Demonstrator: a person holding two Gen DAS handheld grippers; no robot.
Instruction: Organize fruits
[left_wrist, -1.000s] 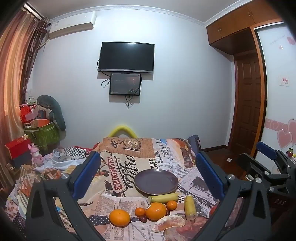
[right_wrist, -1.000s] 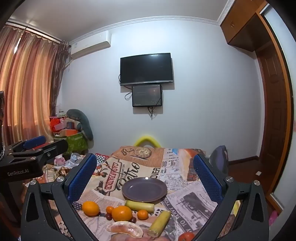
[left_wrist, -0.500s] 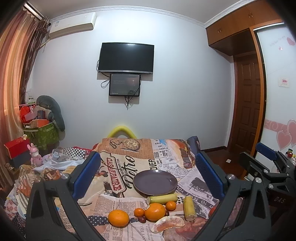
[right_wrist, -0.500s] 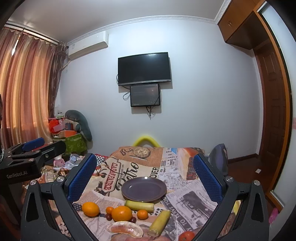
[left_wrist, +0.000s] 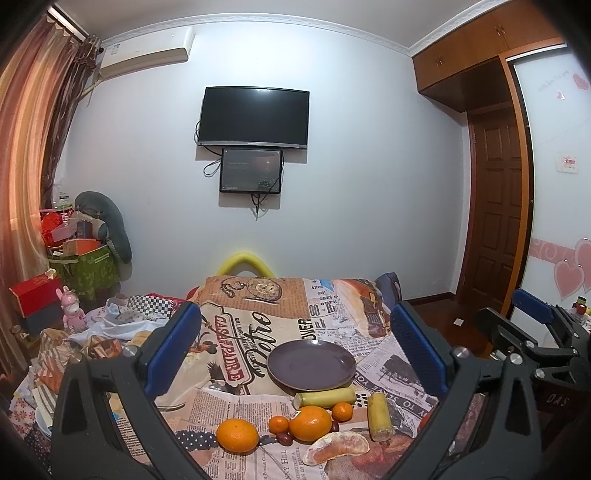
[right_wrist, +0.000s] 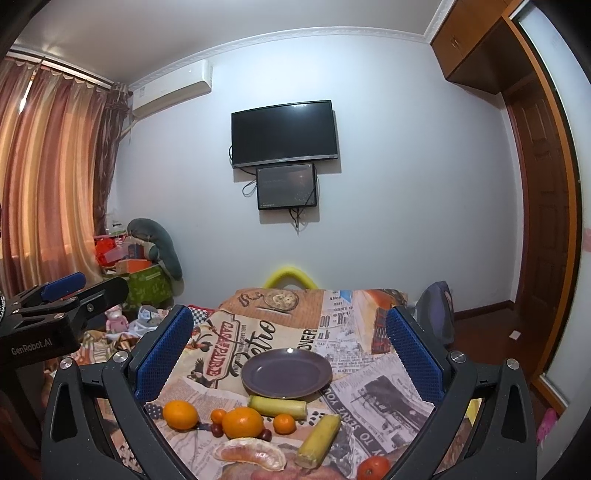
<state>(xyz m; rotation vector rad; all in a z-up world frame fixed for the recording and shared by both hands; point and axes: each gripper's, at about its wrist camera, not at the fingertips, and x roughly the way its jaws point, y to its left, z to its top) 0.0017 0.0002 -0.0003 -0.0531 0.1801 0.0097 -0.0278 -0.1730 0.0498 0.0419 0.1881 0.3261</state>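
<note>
Both tongs hang above the near edge of the table, released and holding nothing: left gripper (left_wrist: 291, 349) with its blue pads wide apart, right gripper (right_wrist: 286, 350) the same.

The fruit lies in a loose cluster on the newspaper-print cloth (left_wrist: 236, 410), just in front of the empty purple plate (left_wrist: 311, 364). None of it is on the plate yet.

- Big orange (left_wrist: 310, 423) sits mid-cluster, touching or nearly touching a small tangerine (left_wrist: 278, 424) and dark little fruits beside it.
- Second orange (left_wrist: 237, 435) stands apart to the left — the easiest first pick, I judge.
- Peeled segment (left_wrist: 336, 447) looks soft; a hard squeeze would likely crush it.
- Two yellow-green sticks (left_wrist: 325, 397) — one lies against the plate rim.

Risks, as I read them: round fruit may roll off the wrinkled cloth if nudged; closing on the big orange may knock its neighbours; pushing the stick could shift the plate.
</note>
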